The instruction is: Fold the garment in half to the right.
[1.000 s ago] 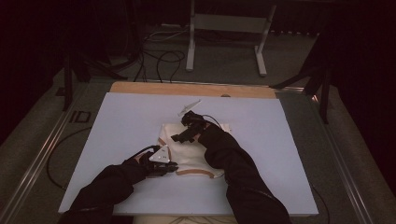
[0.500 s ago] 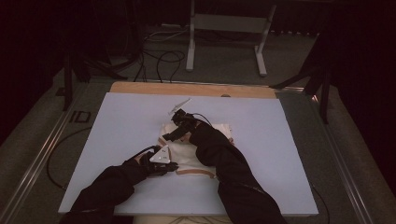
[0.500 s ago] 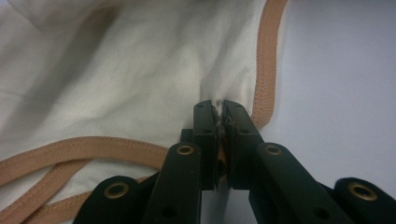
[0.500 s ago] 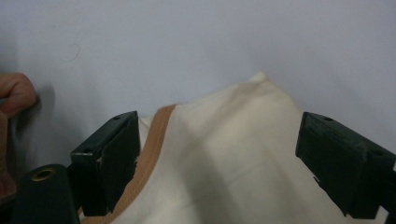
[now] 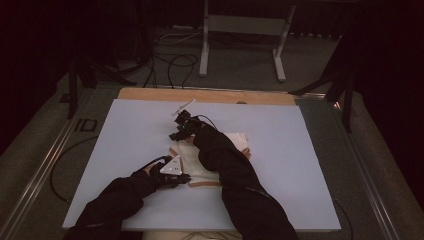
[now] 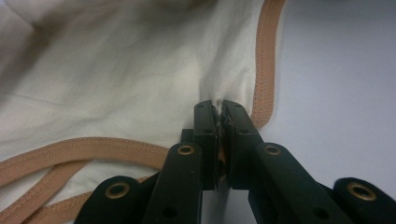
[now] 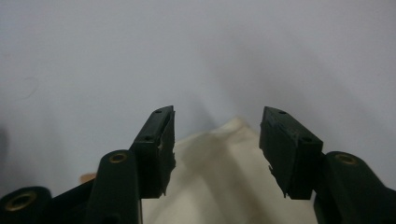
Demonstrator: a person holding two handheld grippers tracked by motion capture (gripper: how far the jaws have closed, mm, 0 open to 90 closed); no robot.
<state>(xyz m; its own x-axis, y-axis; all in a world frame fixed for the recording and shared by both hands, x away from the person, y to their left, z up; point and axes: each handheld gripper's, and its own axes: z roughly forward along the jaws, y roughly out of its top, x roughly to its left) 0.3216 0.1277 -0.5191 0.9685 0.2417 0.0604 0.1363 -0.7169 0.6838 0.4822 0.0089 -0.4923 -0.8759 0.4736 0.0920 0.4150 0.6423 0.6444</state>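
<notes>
**Cream garment with tan binding — held at one edge, far corner about to be taken**

Item: cream garment, tan binding along its edges, lying crumpled on the pale table sheet between the two tongs.

Left gripper: jaws pressed together on the cloth — in the left gripper view a small fold stands pinched between the pads, just beside the binding. This is the near edge of the garment.

Right gripper: jaws half spread and have just been closing. In the right gripper view a cream corner lies between them and slightly ahead; the pads are not yet pressing on it.

Governing relation: the garment's long axis appears to run from the left tongs away toward the right tongs, so the far corner sits directly in the right tongs' mouth, well apart from the left. The right hand is the nearer one for that corner; the likely next move is to finish closing there.
</notes>
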